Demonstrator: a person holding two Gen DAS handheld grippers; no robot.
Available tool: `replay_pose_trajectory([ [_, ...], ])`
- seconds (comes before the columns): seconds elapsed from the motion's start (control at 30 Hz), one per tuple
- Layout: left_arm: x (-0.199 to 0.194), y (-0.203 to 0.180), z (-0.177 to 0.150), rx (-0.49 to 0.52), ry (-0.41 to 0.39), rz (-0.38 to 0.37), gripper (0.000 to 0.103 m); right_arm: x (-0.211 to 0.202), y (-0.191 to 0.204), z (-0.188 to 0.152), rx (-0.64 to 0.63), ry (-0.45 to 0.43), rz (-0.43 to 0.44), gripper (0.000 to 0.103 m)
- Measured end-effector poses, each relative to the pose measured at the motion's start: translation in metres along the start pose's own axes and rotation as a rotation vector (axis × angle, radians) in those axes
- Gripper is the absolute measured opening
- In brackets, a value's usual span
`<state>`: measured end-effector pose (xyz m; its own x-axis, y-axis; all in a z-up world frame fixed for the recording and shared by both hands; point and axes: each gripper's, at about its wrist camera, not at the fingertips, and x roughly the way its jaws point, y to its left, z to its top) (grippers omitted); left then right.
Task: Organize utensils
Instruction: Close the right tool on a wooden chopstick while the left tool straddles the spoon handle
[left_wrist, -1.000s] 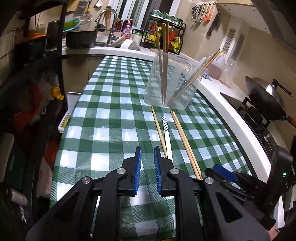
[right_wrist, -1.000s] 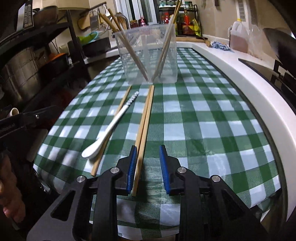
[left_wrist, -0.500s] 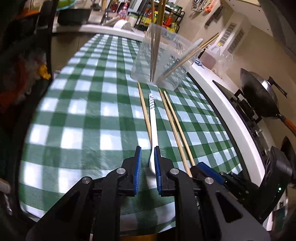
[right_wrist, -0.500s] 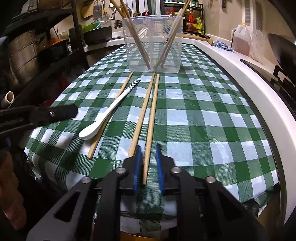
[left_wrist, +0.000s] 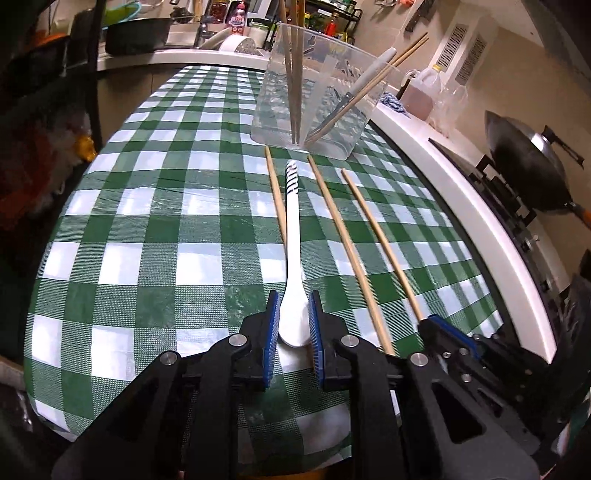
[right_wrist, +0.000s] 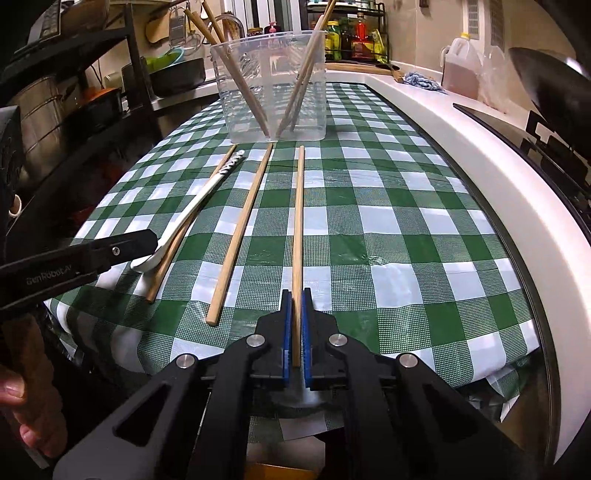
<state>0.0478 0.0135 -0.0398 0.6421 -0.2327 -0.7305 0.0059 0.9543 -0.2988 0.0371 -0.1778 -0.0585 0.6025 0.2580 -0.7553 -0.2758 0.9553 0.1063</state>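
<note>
A clear plastic container (left_wrist: 325, 74) (right_wrist: 273, 74) with several chopsticks and a utensil standing in it sits far back on the green checked tablecloth. In front of it lie a white spoon (left_wrist: 293, 229) (right_wrist: 199, 199) and three wooden chopsticks. My right gripper (right_wrist: 294, 295) is shut on the near end of the rightmost chopstick (right_wrist: 298, 221) (left_wrist: 380, 240). My left gripper (left_wrist: 293, 306) keeps a narrow gap, low over the spoon's bowl, which shows between its pads. A middle chopstick (left_wrist: 340, 236) (right_wrist: 240, 236) lies free. A third chopstick (left_wrist: 275, 192) lies partly under the spoon.
A white counter edge (left_wrist: 461, 199) runs along the right, with a wok (left_wrist: 524, 162) on a stove beyond it. A jug (right_wrist: 460, 66) stands at the back right. Dark shelving (right_wrist: 74, 110) borders the left. The cloth hangs over the near table edge. A hand (right_wrist: 22, 406) holds the left gripper.
The right jaws closed on the rightmost chopstick, which now lies apart from its neighbour. The left gripper came down and forward until the spoon's bowl sat between its pads.
</note>
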Motion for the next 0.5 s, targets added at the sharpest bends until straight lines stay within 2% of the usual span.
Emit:
replay_pose_trajectory([
  [0.4, 0.0036, -0.0002, -0.0072, 0.015, 0.003, 0.031, 0.022, -0.0002, 0.0016, -0.0010, -0.008, -0.007, -0.005, 0.005],
  [0.5, 0.0021, -0.0022, -0.0093, 0.050, -0.008, 0.071, 0.025, -0.0003, 0.0016, -0.0010, -0.010, -0.010, -0.007, 0.005],
])
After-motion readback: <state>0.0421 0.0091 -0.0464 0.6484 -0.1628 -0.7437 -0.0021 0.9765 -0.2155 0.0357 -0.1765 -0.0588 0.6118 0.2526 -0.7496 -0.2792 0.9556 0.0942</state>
